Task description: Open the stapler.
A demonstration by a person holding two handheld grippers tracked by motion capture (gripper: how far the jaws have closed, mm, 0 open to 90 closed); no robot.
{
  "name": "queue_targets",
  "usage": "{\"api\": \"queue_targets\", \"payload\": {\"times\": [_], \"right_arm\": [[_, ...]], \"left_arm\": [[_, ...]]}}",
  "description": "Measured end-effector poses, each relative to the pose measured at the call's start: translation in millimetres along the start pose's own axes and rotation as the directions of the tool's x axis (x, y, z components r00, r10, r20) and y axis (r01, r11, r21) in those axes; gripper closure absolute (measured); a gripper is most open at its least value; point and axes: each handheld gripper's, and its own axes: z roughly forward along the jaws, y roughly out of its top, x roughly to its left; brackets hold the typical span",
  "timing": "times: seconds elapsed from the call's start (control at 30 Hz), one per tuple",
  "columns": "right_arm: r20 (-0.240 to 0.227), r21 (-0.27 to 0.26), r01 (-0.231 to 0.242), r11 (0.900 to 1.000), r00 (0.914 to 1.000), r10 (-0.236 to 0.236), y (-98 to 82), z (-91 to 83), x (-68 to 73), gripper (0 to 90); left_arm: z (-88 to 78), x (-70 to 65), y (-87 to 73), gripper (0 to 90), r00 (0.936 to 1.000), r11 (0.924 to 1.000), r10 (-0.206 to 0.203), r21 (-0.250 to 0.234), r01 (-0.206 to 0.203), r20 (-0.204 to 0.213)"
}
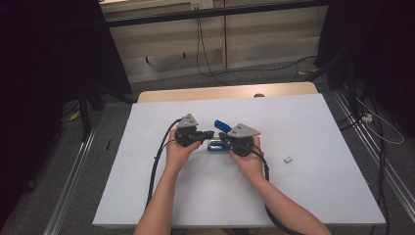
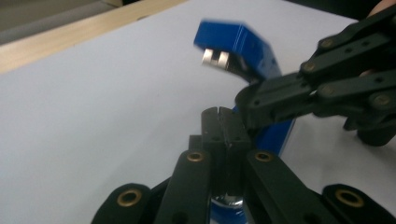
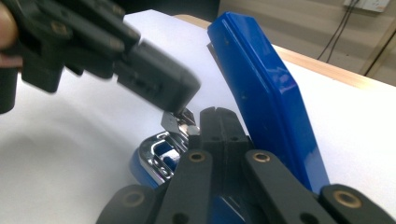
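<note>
A blue stapler (image 1: 215, 146) lies at the middle of the white table top (image 1: 303, 196), its blue lid (image 2: 243, 44) swung up and open. In the right gripper view the lid (image 3: 266, 93) rises to the right, above the chrome staple channel (image 3: 161, 149). My left gripper (image 2: 223, 121) is shut, its tip over the stapler's base. It shows from the other side as the left gripper (image 3: 180, 95), touching a metal tab of the channel. My right gripper (image 3: 218, 119) is shut too, its tip against the lid near the hinge. From above, both grippers (image 1: 211, 133) (image 1: 223, 136) meet over the stapler.
A small grey block (image 1: 288, 159) lies on the white top to the right of my right hand. A wooden table edge (image 1: 225, 92) runs behind the white top. Cables (image 1: 156, 166) trail from both grippers toward the near edge.
</note>
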Motion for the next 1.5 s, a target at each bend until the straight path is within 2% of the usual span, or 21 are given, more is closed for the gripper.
{"api": "queue_targets", "payload": {"times": [0.13,0.2,0.27,0.4,0.5,0.63,0.7,0.87,1.07,1.2,1.33,1.5], "right_arm": [[-0.006,0.006,0.003,1.0,1.0,-0.003,-1.7,1.0,2.7,90.0],[-0.004,0.006,0.005,1.0,1.0,-0.005,-2.2,1.4,3.9,90.0],[-0.001,0.004,0.007,1.0,1.0,-0.007,-2.5,2.1,4.6,90.0],[-0.004,0.002,0.016,1.0,0.9999,-0.016,-0.6,2.4,7.7,90.0],[0.008,-0.002,0.034,0.999,0.9994,-0.034,1.9,0.8,8.9,90.0],[0.016,-0.005,0.035,0.999,0.9993,-0.035,3.3,-2.1,7.6,90.0],[0.025,-0.006,0.042,0.999,0.9988,-0.042,4.0,-3.6,8.1,90.0],[0.035,-0.01,0.045,0.999,0.9984,-0.044,6.7,-6.4,8.3,90.0],[0.082,-0.026,0.052,0.998,0.9954,-0.049,17.2,-14.5,3.9,90.0],[0.087,-0.029,0.062,0.998,0.9945,-0.06,26.2,-21.5,-2.3,90.0],[0.107,-0.015,0.076,0.997,0.9915,-0.074,27.3,-26.0,-4.6,90.0],[0.116,-0.007,0.07,0.998,0.9908,-0.069,26.7,-30.6,-8.9,90.0]], "left_arm": [[0.2,-0.3,-0.6,90.0,0.9999,0.9997,0.0,0.023,0.001,-0.017],[0.1,-0.4,-0.8,90.0,0.9998,0.9995,0.011,0.028,-0.01,-0.015],[1.1,-1.7,-1.3,90.0,0.9999,0.9996,0.003,0.029,-0.002,-0.01],[4.7,-4.1,-2.1,90.0,0.9995,0.9981,0.031,0.054,-0.03,-0.008],[6.3,-5.1,-2.6,90.0,0.9995,0.9979,0.031,0.057,-0.031,-0.01],[7.7,-7.2,-2.7,90.0,0.9989,0.9969,0.045,0.066,-0.044,-0.01],[11.3,-8.6,-4.5,90.0,0.9975,0.9926,0.068,0.102,-0.066,-0.019],[10.9,-6.8,-6.4,90.0,0.9992,0.9961,0.039,0.08,-0.038,-0.011],[10.6,-6.5,-6.9,90.0,0.9986,0.9954,0.051,0.082,-0.05,-0.013],[10.8,-6.9,-7.7,90.0,0.9991,0.9963,0.042,0.076,-0.041,-0.008],[10.5,-7.1,-8.3,90.0,0.9986,0.9962,0.051,0.072,-0.05,-0.014],[10.3,-7.2,-9.4,90.0,0.9988,0.9969,0.046,0.064,-0.045,-0.015]]}}
